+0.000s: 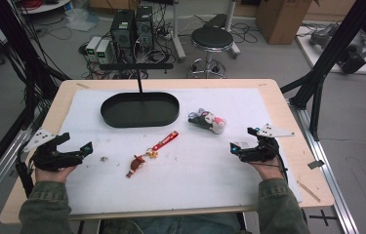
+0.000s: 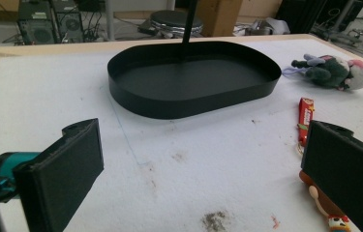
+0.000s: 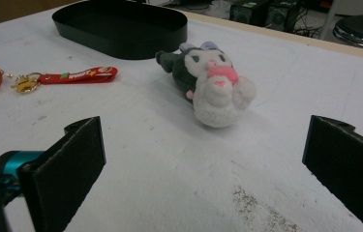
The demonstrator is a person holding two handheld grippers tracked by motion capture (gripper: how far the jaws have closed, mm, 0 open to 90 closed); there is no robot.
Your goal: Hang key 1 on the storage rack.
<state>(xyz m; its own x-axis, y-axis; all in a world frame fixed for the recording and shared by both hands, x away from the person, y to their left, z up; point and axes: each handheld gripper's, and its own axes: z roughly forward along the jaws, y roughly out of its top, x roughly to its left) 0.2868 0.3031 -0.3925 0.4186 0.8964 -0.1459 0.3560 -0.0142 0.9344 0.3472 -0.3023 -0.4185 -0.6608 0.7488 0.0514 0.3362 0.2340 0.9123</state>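
A: Fingers, both grippers? 
B: The left gripper (image 1: 75, 151) and right gripper (image 1: 241, 148) are spread wide and hold nothing.

A: Progress? 
B: Seemingly none: the plush toy (image 1: 208, 121) and keychain (image 1: 149, 153) lie on the desk (image 1: 171, 187), and the black tray (image 1: 140, 109) is empty.

A: Differences between views? 
B: The right gripper view faces the plush toy (image 3: 208, 82); the left gripper view faces the tray (image 2: 193, 79).
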